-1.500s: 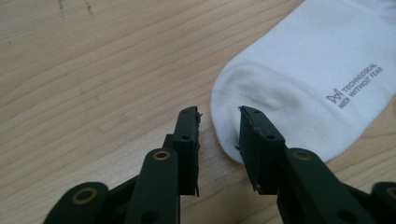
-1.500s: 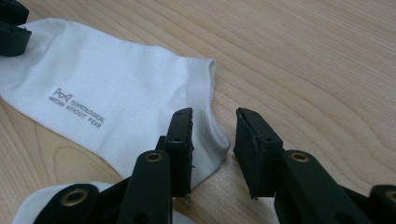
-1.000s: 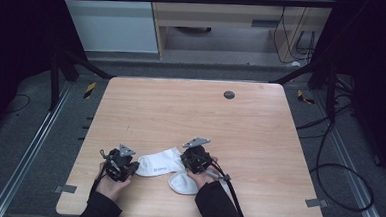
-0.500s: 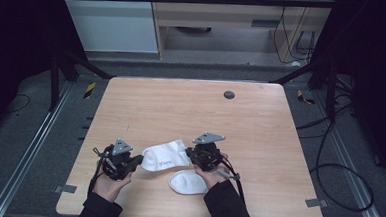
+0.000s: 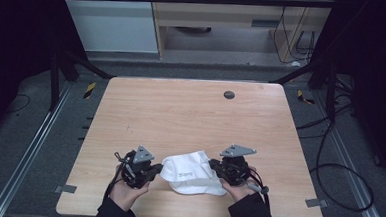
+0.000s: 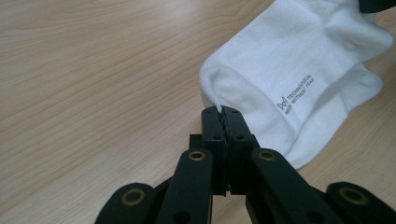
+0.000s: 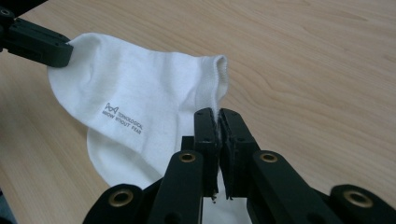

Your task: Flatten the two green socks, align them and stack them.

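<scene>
Holding the top white sock (image 5: 190, 169) stretched between them, both grippers stand near the front edge of the table (image 5: 190, 113), about midway along it. The left gripper (image 6: 223, 112) has its jaws closed tight on a pinch of fabric at one end of the sock, the rounded end by the look of the left gripper view; the right gripper (image 7: 217, 114) is likewise clamped on the ribbed cuff edge at the other end. The sock carries small printed lettering on its side and hangs in a shallow span, partly over a second white sock (image 5: 199, 188) that lies flat on the wood beneath it.

To do this step well, I judge that both hands should keep an even pull so the fabric stays smooth, move at the same height, and line the held sock's outline over the lower one before setting it down; a lopsided tug could slip the thin pinch out of either claw.

Counted: two socks, probably a matching pair, though the lower one is mostly covered; two grippers; one table, with one dark round hole (image 5: 228, 95) near its far edge.
</scene>
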Available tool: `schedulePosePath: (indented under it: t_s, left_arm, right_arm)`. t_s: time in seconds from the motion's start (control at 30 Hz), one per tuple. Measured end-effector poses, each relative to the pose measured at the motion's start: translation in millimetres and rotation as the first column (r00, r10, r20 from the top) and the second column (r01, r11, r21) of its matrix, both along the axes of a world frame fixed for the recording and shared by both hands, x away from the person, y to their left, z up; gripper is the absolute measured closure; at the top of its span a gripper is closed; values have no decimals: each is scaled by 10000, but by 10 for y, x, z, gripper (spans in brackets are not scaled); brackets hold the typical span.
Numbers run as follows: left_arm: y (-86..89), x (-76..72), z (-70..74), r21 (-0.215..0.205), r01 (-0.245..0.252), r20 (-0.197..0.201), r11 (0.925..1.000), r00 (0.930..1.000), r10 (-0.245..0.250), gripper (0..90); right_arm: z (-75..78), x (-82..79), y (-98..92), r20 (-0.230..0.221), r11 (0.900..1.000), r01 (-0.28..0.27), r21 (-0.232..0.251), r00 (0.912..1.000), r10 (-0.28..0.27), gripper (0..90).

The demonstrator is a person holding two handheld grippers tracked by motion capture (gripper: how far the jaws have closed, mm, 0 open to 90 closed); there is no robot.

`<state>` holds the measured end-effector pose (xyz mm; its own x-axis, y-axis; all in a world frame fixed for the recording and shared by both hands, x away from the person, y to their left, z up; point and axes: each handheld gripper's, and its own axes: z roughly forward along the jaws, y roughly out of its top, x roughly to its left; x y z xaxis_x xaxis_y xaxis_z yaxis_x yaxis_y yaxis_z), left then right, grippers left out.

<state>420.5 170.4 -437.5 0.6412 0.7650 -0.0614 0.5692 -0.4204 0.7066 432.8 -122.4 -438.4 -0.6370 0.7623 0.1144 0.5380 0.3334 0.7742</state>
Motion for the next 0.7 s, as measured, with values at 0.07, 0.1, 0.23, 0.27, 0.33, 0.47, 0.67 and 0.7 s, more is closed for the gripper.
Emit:
schedulePosePath:
  t_s: [0.07, 0.1, 0.23, 0.27, 0.33, 0.47, 0.67, 0.7]
  left_arm:
    - [-49, -4, -6, 69, 105, -36, 9999, 9999, -105, 889]
    - [-73, -3, -12, 102, 147, -79, 9998, 9999, -146, 889]
    - [-155, 0, -58, 284, 314, -240, 9991, 9992, -308, 889]
    - [-168, 0, -70, 321, 361, -280, 9988, 9990, -352, 888]
    - [-187, -2, -87, 367, 410, -356, 9985, 9986, -397, 889]
    - [-211, -10, -107, 426, 474, -438, 9980, 9980, -456, 889]
    - [-268, 5, -187, 595, 574, -633, 9966, 9966, -537, 888]
    - [-279, 7, -202, 613, 566, -652, 9965, 9965, -525, 888]
  right_arm:
    - [-20, -45, -41, -26, 10000, 1, -24, 10000, -1, 864]
    - [-30, -62, -58, -49, 10000, 18, -51, 10000, -18, 864]
    - [-90, -110, -122, -232, 9998, 89, -169, 9997, -93, 864]
    - [-105, -124, -137, -304, 9998, 119, -161, 9995, -124, 864]
    - [-131, -153, -167, -347, 9998, 141, -172, 9993, -147, 864]
    - [-167, -223, -224, -477, 9998, 159, -142, 9987, -166, 864]
    - [-226, -254, -275, -622, 9996, 214, -200, 9978, -226, 863]
    - [-237, -253, -278, -697, 9994, 273, -205, 9972, -286, 863]
